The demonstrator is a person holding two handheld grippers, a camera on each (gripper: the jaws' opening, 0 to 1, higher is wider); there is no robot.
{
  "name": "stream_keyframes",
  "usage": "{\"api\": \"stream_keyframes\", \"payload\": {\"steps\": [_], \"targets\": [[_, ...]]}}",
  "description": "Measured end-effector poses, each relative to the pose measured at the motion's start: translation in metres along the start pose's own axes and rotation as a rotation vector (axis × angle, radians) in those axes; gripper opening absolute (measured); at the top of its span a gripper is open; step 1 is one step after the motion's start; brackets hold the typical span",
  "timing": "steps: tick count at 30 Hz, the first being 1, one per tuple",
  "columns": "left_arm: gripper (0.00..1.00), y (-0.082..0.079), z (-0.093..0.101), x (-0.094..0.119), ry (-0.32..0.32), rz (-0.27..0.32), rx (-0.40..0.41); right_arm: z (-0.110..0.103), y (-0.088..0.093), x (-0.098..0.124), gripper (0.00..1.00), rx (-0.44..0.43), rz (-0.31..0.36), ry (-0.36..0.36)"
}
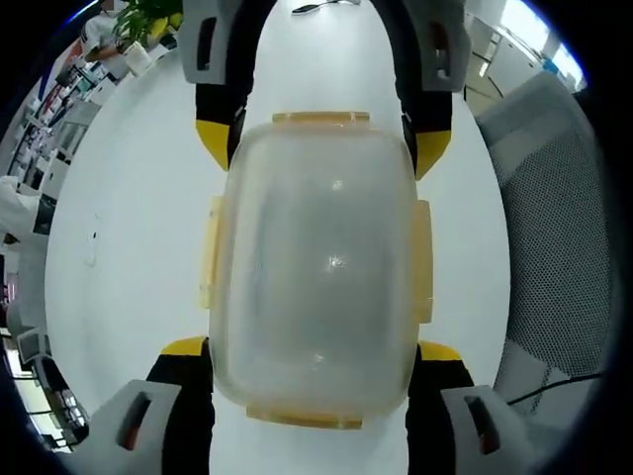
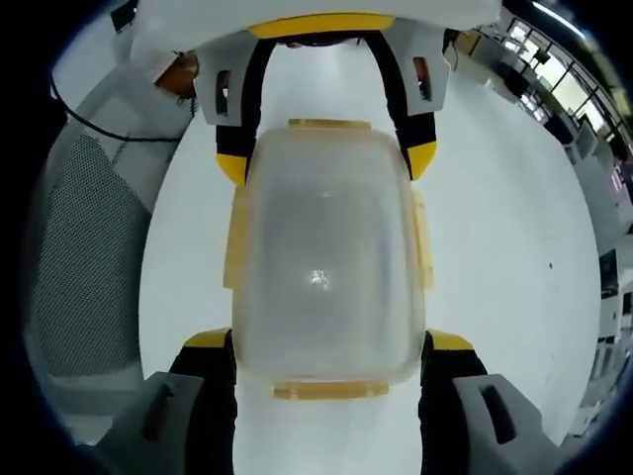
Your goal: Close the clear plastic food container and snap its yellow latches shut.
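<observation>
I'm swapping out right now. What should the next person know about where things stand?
Left tongs and right tongs each straddle one end of the clear container, facing each other, on the white table. Whether their tips touch it, I cannot tell.
Done: lid sits on top.
Left: the yellow latches on the sides appear to stick outward, so press each down to snap it.

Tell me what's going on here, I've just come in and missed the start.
A person holds two grippers at opposite ends of a clear plastic container that sits on a white table. The left gripper straddles one end, the right gripper the other, jaws apart on both. The lid is on. The yellow latches lie along all four edges; whether they are snapped shut cannot be told.
</observation>
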State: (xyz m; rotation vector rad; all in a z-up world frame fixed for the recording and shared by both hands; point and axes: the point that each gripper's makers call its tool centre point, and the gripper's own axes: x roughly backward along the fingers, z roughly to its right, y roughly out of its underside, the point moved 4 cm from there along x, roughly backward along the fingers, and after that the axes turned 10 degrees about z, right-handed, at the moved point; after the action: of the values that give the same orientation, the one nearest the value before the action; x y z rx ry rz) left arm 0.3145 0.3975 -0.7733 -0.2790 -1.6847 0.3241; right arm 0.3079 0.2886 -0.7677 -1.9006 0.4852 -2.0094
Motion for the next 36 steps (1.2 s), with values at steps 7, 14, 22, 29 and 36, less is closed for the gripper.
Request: {"api": "stream_keyframes", "payload": {"steps": [7,14,22,29,36], "targets": [[0.77,0.002,-0.013,-0.002,0.002,-0.016,-0.013,0.011,-0.002,-0.001,0.73,-0.008,0.018,0.004],[0.78,0.003,-0.024,-0.002,0.002,-0.019,-0.012,0.022,-0.003,-0.003,0.73,-0.005,0.001,0.003],[0.78,0.004,-0.037,-0.004,0.000,-0.012,-0.006,0.037,-0.006,-0.004,0.73,0.007,-0.034,-0.002],[0.78,0.005,-0.050,-0.005,0.006,-0.008,-0.014,0.048,-0.005,-0.005,0.73,-0.007,-0.030,0.006],[0.78,0.004,-0.062,-0.007,-0.001,-0.014,0.001,0.062,-0.007,-0.006,0.73,0.011,-0.058,-0.004]]}}
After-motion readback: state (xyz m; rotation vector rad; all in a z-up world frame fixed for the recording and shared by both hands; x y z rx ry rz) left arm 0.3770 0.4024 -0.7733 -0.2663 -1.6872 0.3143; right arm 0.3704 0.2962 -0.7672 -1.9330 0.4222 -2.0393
